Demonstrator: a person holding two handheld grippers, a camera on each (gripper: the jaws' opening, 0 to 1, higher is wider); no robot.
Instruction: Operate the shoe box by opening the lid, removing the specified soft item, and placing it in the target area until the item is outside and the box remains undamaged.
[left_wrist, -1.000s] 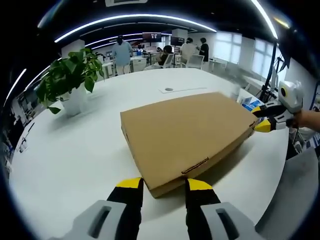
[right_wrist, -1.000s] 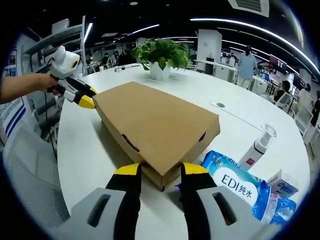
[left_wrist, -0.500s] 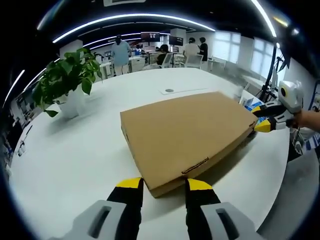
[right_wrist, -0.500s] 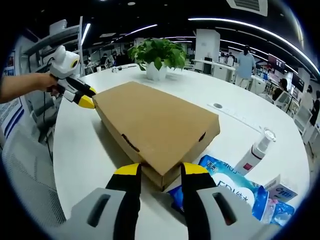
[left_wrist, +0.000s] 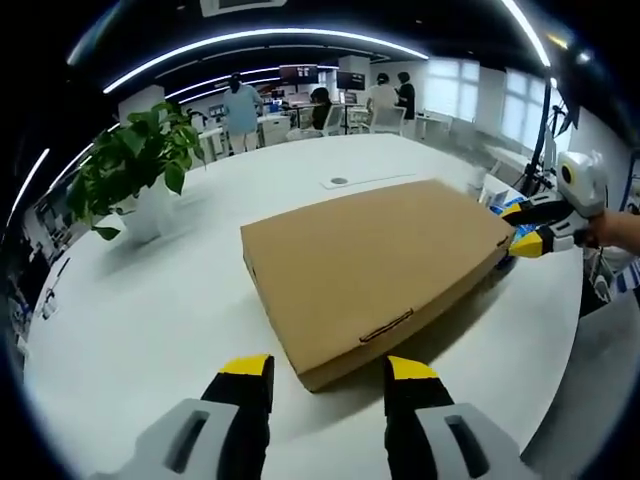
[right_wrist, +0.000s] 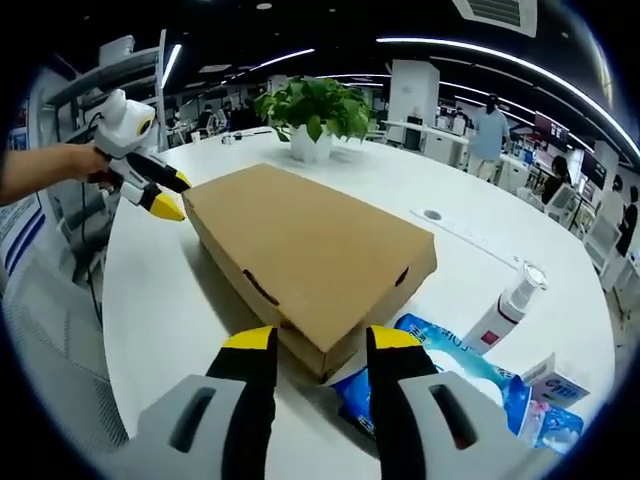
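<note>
Left gripper view, my left hand-held gripper (left_wrist: 326, 372): I see its yellow-tipped jaws apart with nothing between them, just short of the near corner of the box.
Left gripper view, shoe box (left_wrist: 375, 268): flat brown cardboard, lid down, lying on the white tabletop (left_wrist: 150, 300); a small tab slit shows on the front edge nearest me.
Left gripper view, right hand-held gripper (left_wrist: 528, 226): it comes in from the right, held by a hand (left_wrist: 612, 230), its yellow tips at the far right corner of the box; I cannot tell if they touch it.
Left gripper view, surroundings: a potted plant (left_wrist: 135, 165) stands on the tabletop well to the left of the box; people stand far behind.

Right gripper view, my right hand-held gripper (right_wrist: 322, 343): jaws apart, one on either side of the near corner of the box, holding nothing.
Right gripper view, shoe box (right_wrist: 310, 250): closed, stretching away from me towards the plant (right_wrist: 315, 112).
Right gripper view, left hand-held gripper (right_wrist: 158, 190): at the far left corner of the box, just beside it.
Right gripper view, items right of the box: a blue packet (right_wrist: 440, 375) touching the box's near edge, a pump bottle (right_wrist: 508, 306) and small cartons (right_wrist: 552, 383) beyond it.
</note>
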